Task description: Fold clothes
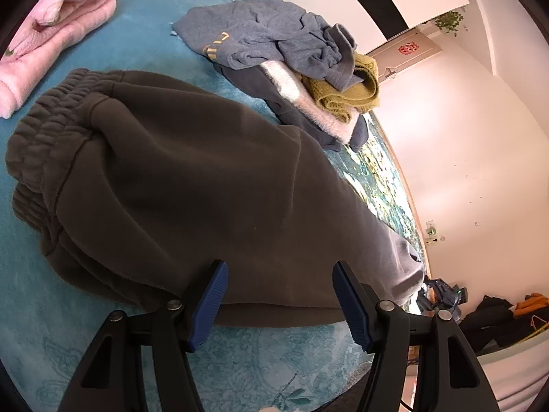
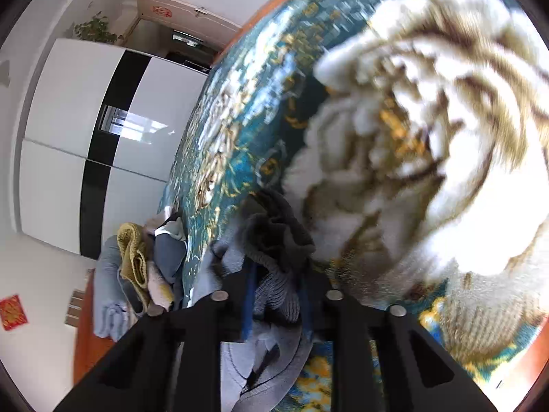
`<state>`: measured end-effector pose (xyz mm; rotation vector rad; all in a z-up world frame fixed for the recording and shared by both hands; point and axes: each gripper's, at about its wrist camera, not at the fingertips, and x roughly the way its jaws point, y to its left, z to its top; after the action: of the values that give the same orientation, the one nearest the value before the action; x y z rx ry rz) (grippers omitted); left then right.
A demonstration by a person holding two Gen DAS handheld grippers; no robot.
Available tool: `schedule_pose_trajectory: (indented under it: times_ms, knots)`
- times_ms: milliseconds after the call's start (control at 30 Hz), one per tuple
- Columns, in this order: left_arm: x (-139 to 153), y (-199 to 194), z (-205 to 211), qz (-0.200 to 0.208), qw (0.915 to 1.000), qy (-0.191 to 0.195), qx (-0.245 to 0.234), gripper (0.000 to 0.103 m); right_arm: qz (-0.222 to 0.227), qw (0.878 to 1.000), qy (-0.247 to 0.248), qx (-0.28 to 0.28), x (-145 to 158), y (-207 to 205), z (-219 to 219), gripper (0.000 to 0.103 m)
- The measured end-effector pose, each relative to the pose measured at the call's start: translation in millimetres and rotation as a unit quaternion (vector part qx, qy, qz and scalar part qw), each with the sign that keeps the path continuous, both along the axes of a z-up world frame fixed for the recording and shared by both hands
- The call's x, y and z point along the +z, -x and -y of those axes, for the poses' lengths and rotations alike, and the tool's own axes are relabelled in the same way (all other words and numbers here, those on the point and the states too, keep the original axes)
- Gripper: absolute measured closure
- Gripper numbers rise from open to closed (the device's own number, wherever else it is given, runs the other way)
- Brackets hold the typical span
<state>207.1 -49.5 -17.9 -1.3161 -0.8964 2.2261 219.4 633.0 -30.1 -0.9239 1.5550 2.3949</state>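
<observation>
Right claw (image 2: 276, 274) pinches the grey cuff (image 2: 274, 240); left claw (image 1: 279, 298) sits spread over the sweatpants (image 1: 192, 185), so we'd pull taut before folding.

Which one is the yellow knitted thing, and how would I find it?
Look at the teal bedspread, then past the big brown sweatpants to the heap of clothes at its far edge. The mustard knit lies there beside a crumpled blue sweatshirt, above white fleece; it alone is yellow and ribbed.
</observation>
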Motion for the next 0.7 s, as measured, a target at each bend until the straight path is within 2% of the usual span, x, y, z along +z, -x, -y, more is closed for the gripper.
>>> schedule_pose_trajectory:
  times_ms: [100,200,300,400,467,533,633,700]
  knots:
    - [5,-5,4,-0.017,0.9998,0.007,-0.001,0.036,-0.016,0.998,-0.058,0.013,40,4,19,0.083]
    - [9,-8,12,-0.034,0.9992,0.022,0.006,0.036,-0.035,0.983,-0.17,0.057,92,10,61,0.083]
    - [10,-12,26,-0.043,0.9989,0.011,0.013,0.036,-0.055,0.957,-0.263,0.108,136,15,121,0.085]
    - [10,-16,38,-0.049,0.9986,0.002,0.021,0.036,-0.076,0.921,-0.342,0.172,165,22,193,0.086]
    - [8,-20,47,-0.053,0.9983,-0.008,0.025,0.036,-0.081,0.89,-0.389,0.223,170,29,247,0.087]
    - [7,-23,53,-0.055,0.998,-0.016,0.026,0.036,-0.078,0.857,-0.428,0.276,162,38,304,0.089]
    - [6,-27,59,-0.058,0.9976,-0.026,0.026,0.036,-0.062,0.823,-0.45,0.34,131,50,367,0.091]
    - [5,-29,61,-0.06,0.9974,-0.031,0.025,0.036,-0.049,0.811,-0.439,0.383,105,58,402,0.092]
